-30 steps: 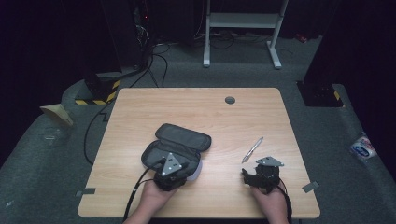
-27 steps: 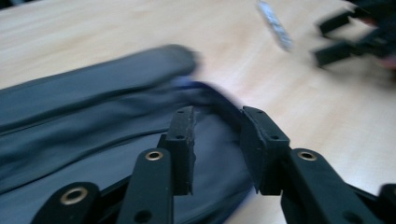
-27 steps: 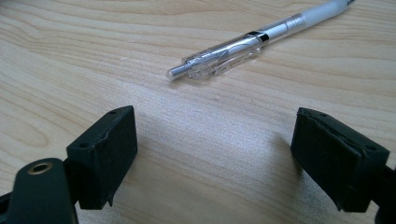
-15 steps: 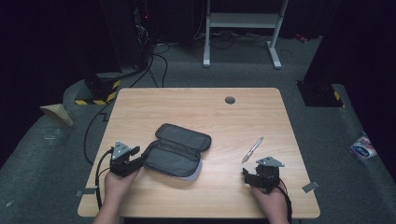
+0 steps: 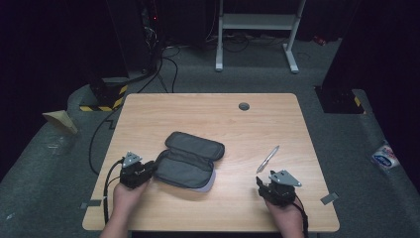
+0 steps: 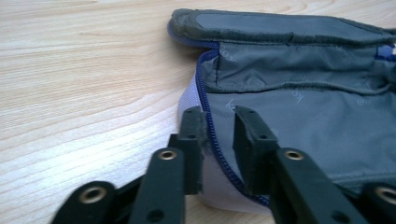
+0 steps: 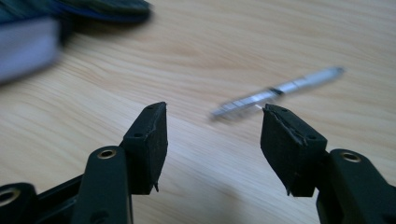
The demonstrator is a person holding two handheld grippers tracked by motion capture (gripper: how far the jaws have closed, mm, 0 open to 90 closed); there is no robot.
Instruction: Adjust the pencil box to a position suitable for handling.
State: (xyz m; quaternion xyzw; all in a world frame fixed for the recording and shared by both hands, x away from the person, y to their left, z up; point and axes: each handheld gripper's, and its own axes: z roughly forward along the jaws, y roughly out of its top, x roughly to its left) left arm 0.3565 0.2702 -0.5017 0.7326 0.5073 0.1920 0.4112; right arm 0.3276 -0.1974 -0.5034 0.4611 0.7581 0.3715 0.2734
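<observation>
The open pencil case (image 5: pixel 189 159) lies on the tabletop (image 5: pixel 208 116) left of centre, its lid folded back and its grey lining facing up. It is a soft fabric item; it is likely light and will sag or slide if pulled from one corner. The zippered rim (image 6: pixel 211 135) is the firmest place to take hold.

The left tool (image 5: pixel 148 168) sits at the case's near-left end, held low and roughly level by the left hand (image 5: pixel 126 196), pointing toward the case. In the left gripper view, the left tool (image 6: pixel 219 135) straddles the blue zipper edge. Its jaws have just been closing and now stand narrow, with the rim between them; a small gap remains on the inner side, so a firm grip cannot be confirmed.

The pen (image 5: pixel 268 158) lies on the tabletop right of the case, well apart from it. It is slim, rigid and smooth, so it may roll; the mid-barrel is the best grasp point.

The right tool (image 5: pixel 261 186) rests near the front edge, held by the right hand (image 5: pixel 283 213) and aimed at the pen. In the right gripper view, the right tool (image 7: pixel 212 135) has just been closing, yet its jaws stand apart with nothing between them, and the pen (image 7: pixel 280 91) lies just beyond.
</observation>
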